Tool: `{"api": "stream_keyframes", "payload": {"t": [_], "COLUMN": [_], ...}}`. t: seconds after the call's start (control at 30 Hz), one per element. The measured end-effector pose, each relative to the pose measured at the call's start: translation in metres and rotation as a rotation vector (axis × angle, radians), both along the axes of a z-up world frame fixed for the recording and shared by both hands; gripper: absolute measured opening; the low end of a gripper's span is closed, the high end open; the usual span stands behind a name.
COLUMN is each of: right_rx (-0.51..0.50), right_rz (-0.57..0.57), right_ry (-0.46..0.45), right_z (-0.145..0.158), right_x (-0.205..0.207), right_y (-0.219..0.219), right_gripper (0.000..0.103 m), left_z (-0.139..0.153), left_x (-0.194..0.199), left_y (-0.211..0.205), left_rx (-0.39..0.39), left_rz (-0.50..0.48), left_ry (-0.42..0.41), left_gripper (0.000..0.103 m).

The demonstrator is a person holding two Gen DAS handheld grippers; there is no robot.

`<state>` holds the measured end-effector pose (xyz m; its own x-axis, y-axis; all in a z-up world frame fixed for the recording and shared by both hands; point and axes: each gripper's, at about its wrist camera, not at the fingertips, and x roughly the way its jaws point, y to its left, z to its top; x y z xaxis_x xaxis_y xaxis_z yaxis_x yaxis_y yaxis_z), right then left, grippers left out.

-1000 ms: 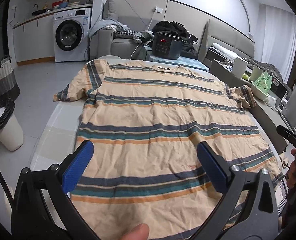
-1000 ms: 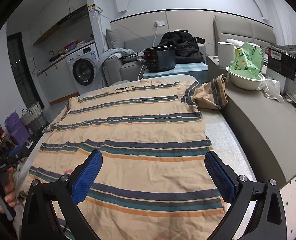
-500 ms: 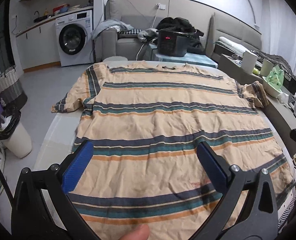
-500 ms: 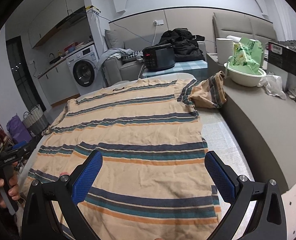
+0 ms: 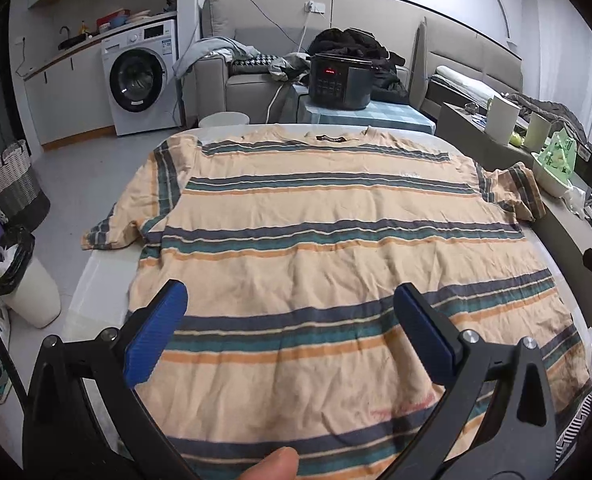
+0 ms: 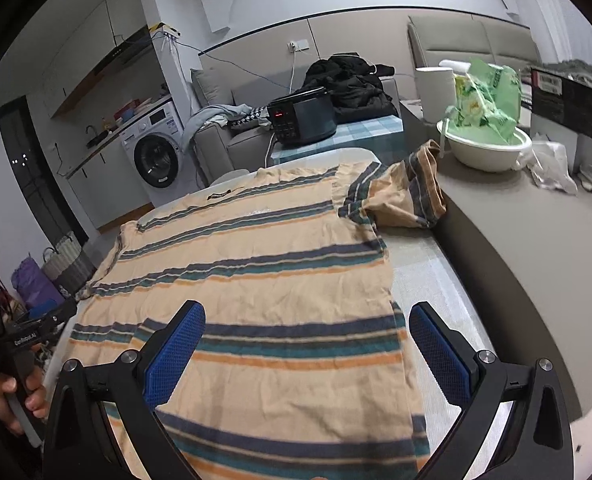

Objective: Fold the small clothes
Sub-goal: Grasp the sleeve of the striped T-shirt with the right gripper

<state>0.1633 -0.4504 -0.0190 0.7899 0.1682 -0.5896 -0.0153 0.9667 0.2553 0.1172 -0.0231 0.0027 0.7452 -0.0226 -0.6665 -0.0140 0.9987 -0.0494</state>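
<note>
**Striped T-shirt spread flat, both claws wide and empty**

Left wrist view: the left claw (image 5: 288,328) stood wide, its two blue pads (image 5: 154,334) well apart and holding nothing, hovering above the lower half of the striped T-shirt (image 5: 328,248). The shirt lay flat and unfolded on the white table (image 5: 100,280), collar at the far end, hem nearest the claw. One sleeve (image 5: 112,228) hung out past the shirt's left side over the table edge; the other sleeve (image 5: 516,192) lay bunched at the shirt's right side against a grey counter (image 5: 568,232). Beyond the collar sat a black electric cooker (image 5: 340,86) on a checked cloth, and farther left of the shirt a washing machine (image 5: 140,80). Left of the shirt, on the floor, were a white bin (image 5: 28,284) with a black liner and a woven basket (image 5: 12,184). A fingertip (image 5: 274,464) showed at the bottom edge.

Right wrist view: the right claw (image 6: 306,354) was likewise wide, pads apart and empty, above the shirt's (image 6: 256,280) right hem corner. The crumpled sleeve (image 6: 408,196) rested against the counter (image 6: 536,248), which carried a white basin (image 6: 484,148) with a green bag in it. At the shirt's left side a hand (image 6: 12,396) gripped the other tool's handle. The cooker (image 6: 302,118) stood beyond the collar.
</note>
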Motion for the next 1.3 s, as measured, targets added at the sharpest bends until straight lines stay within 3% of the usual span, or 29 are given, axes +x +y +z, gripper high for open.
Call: {"api": "stream_keyframes", "payload": {"t": [0.27,0.4,0.5,0.73,1.0,1.3], "right_rx": [0.063,0.159,0.267,0.35,0.345,0.428], "right_rz": [-0.053,-0.121,-0.184,-0.323,-0.457,-0.644], "right_ry": [0.048,0.097,0.142,0.216,0.21,0.17], "right_z": [-0.011,-0.022,-0.034,-0.055,-0.063,-0.067], "right_x": [0.041,0.069,0.091,0.132,0.165,0.16], "right_y": [-0.011,-0.034,-0.055,-0.083,-0.103,-0.117], "right_gripper": [0.103,0.103,0.094,0.092,0.08,0.07], "left_z": [-0.005,-0.014,-0.023,-0.044,-0.057,-0.059], "left_x": [0.045,0.075,0.098,0.13,0.131,0.127], "left_y": [-0.013,-0.018,-0.024,-0.03,-0.023,-0.019], "left_rx": [-0.023,-0.026,-0.031,-0.079,-0.114,-0.152], "left_rz": [-0.042,-0.069,-0.084,-0.109,-0.125,-0.148], "left_ry": [0.019,0.038,0.05,0.073,0.082,0.084], "left_gripper": [0.102,0.102,0.102,0.102,0.102,0.102]}}
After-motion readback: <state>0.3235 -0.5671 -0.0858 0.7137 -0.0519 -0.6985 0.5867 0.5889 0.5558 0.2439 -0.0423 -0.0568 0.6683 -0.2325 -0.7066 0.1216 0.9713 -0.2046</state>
